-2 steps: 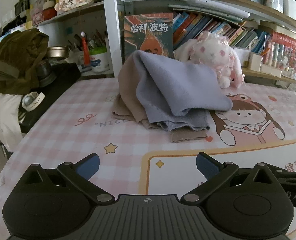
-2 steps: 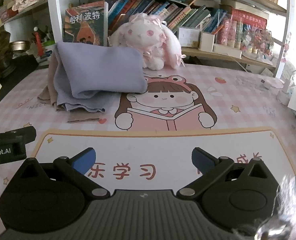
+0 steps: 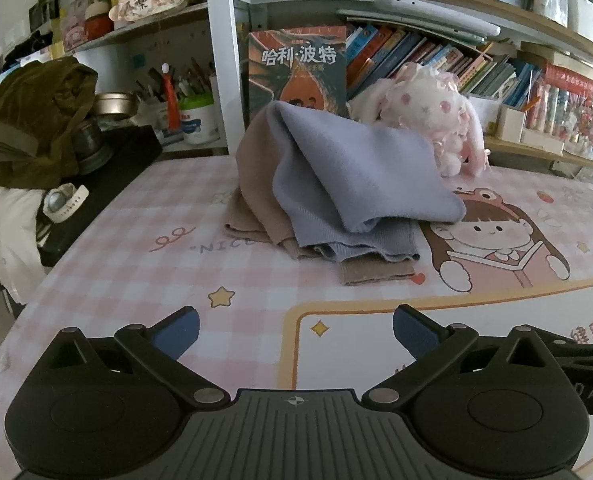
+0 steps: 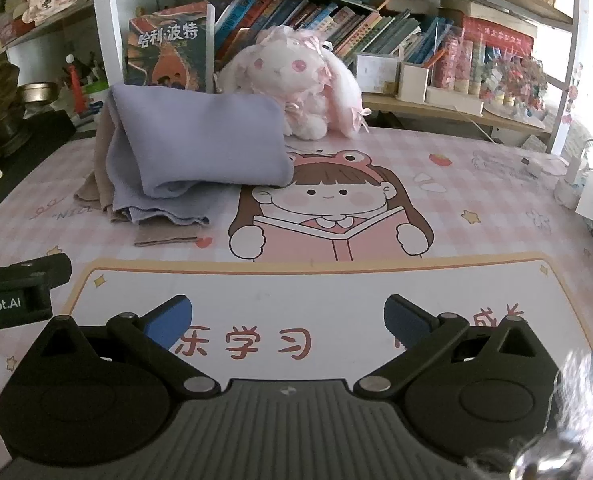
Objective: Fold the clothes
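A folded lavender garment [image 3: 352, 176] lies on top of a folded tan garment [image 3: 256, 184] at the far side of the desk, leaning against a book. The same stack shows in the right wrist view, the lavender one [image 4: 200, 152] over the tan one [image 4: 100, 168]. My left gripper [image 3: 296, 328] is open and empty, low over the desk mat, well short of the stack. My right gripper [image 4: 288, 320] is open and empty, over the white panel of the mat, to the right of the left one. The left gripper's body [image 4: 16, 292] shows at the right view's left edge.
A white plush rabbit [image 3: 428, 124] and a standing book [image 3: 296, 72] sit behind the stack under a bookshelf [image 4: 336, 16]. A dark olive garment [image 3: 32, 120] and a black surface [image 3: 108, 176] lie off the left desk edge. Small cables and a box [image 4: 568, 176] sit far right.
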